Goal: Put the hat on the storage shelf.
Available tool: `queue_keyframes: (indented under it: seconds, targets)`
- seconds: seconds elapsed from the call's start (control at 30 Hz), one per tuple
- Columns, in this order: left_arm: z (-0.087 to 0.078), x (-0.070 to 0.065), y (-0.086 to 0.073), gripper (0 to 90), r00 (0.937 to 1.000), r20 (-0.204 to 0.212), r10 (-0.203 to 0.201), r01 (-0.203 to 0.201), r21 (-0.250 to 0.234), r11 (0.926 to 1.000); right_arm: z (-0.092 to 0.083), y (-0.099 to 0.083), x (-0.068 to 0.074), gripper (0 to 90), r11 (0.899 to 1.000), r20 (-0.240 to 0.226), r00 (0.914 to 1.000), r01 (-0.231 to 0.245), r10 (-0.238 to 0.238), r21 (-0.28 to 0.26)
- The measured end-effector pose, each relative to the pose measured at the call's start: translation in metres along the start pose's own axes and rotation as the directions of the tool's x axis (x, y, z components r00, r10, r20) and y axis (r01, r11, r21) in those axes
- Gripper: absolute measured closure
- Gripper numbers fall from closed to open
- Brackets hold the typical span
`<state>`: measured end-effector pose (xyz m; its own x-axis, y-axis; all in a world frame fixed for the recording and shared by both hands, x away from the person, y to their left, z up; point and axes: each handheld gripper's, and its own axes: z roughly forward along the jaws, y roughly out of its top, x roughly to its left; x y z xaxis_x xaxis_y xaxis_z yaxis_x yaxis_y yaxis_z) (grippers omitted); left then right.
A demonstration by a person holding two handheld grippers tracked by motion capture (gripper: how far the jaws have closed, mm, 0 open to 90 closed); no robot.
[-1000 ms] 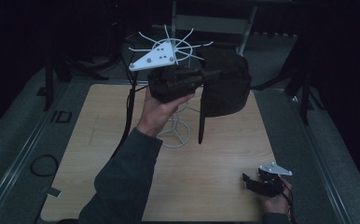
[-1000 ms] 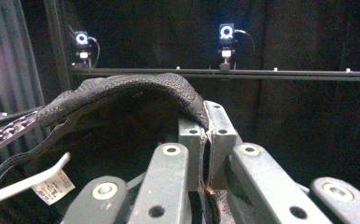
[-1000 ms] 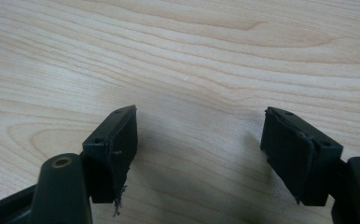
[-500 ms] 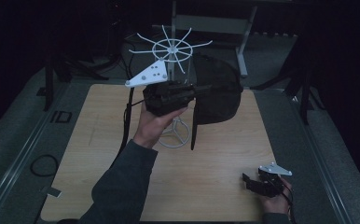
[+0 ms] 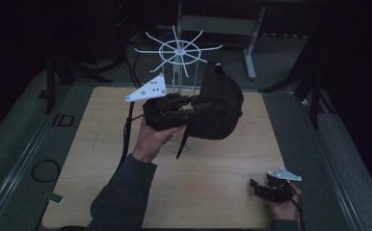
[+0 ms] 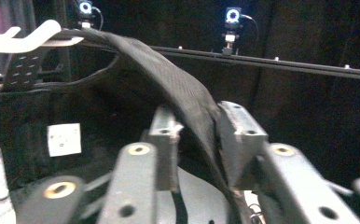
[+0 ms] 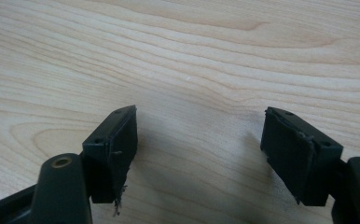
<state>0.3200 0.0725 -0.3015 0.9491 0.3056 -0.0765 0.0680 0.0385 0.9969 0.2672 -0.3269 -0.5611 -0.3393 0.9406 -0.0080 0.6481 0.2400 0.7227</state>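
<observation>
Here, black cap (image 5: 218,106) pinched in left hand-held gripper (image 6: 197,135)

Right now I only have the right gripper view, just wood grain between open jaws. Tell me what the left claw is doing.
Observer: The left claw is raised above the table, shut on a black cap.
Operator: Say how it grips it.
Observer: In the left gripper view, the cap's fabric edge is pinched between both jaws.
Operator: Report what's near it.
Observer: A white hanger rack with radial spokes stands just behind the cap; one hook touches the fabric.
</observation>
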Motion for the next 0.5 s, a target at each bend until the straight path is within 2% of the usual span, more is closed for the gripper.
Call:
queue_keyframes:
  seconds: [0.27, 0.5]
  targets:
    - [-0.0023, -0.0016, 0.005, 45.0, 0.9987, -0.05, -0.004, 0.004, -0.002, 1.0, 0.0002, 0.0001, 0.0001, 26.8, 1.0, 0.0, 1.0, -0.001, 0.001, -0.001]
    - [-0.003, 0.0, 0.007, 35.0, 0.9986, -0.044, -0.029, 0.029, 0.016, 0.9994, 0.0003, 0.0002, 0.0, 26.7, 1.0, -0.001, 1.0, 0.0, 0.0, 0.0]
